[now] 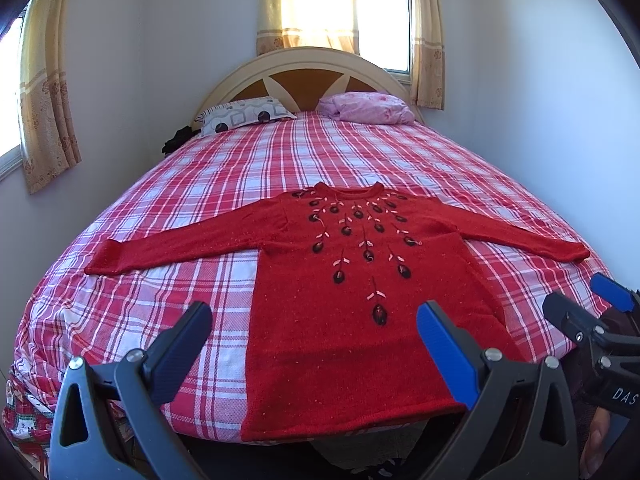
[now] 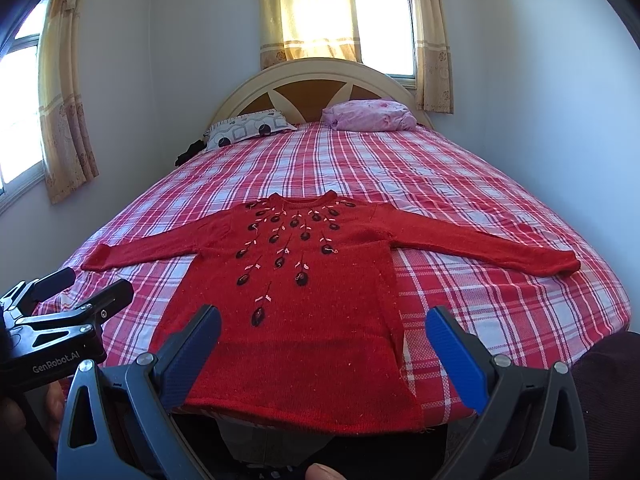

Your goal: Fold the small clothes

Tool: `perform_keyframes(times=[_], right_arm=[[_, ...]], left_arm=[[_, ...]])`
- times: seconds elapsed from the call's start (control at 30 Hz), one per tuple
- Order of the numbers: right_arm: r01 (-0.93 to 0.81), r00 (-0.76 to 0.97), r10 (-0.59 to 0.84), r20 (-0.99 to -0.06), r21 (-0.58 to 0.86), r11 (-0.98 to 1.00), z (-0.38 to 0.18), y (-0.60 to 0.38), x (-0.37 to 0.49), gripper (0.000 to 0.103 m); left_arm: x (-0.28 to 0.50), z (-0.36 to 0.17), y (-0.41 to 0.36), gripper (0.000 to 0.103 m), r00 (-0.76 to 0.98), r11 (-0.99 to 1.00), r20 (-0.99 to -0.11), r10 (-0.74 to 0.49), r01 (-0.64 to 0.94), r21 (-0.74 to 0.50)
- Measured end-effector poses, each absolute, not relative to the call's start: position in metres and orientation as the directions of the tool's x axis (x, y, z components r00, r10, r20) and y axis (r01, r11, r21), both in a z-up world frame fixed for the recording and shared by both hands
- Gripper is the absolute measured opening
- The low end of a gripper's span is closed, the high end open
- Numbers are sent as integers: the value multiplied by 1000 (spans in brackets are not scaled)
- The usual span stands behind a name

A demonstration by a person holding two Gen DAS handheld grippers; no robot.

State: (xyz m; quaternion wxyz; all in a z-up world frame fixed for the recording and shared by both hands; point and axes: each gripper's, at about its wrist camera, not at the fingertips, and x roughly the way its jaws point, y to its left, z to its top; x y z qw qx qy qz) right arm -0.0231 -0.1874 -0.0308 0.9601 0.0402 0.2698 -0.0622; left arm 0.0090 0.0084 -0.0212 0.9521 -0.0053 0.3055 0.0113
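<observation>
My left gripper (image 1: pixel 314 344) is held above the near edge of the bed (image 1: pixel 192 184), jaws spread wide with nothing between them. My right gripper (image 2: pixel 322 350) is held the same way: jaws wide apart, gripping nothing. Each gripper appears in the other's view, the right one at the right edge of the left wrist view, the left one at the left edge of the right wrist view.

The red sweater (image 1: pixel 352 300) lies flat on the checked bedspread (image 2: pixel 500 280), front up, collar toward the headboard (image 1: pixel 304 76), hem at the near edge of the bed. Both sleeves are spread out sideways. The front carries dark embroidered buds with pale stems. The hem appears to overhang the mattress edge slightly; fisheye distortion makes this uncertain. Neither gripper touches the sweater.

At the head of the bed: a patterned pillow (image 1: pixel 244 114) on the left and a pink bundle of fabric (image 1: pixel 368 108) on the right. Curtains (image 1: pixel 308 4) hang at the window behind the headboard.
</observation>
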Motion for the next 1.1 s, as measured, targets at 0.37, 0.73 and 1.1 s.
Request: perform_keyframes(times=[0.37,0.73,1.1], right_arm=[[172,837,-90,-539,102,980,-61,-245,9,102],[398,776,-206,-597,210,893,-90,-373,34,99],[646,684,-349,-641,310,698,-103,-524,33,84]], left_arm=[[48,-59,-7,103,788,997,-615,28,22,73],[116,-85,-11,103,769,985,-637,51,65,157],[191,-106,5,103,737,974,-664,127,33,223]])
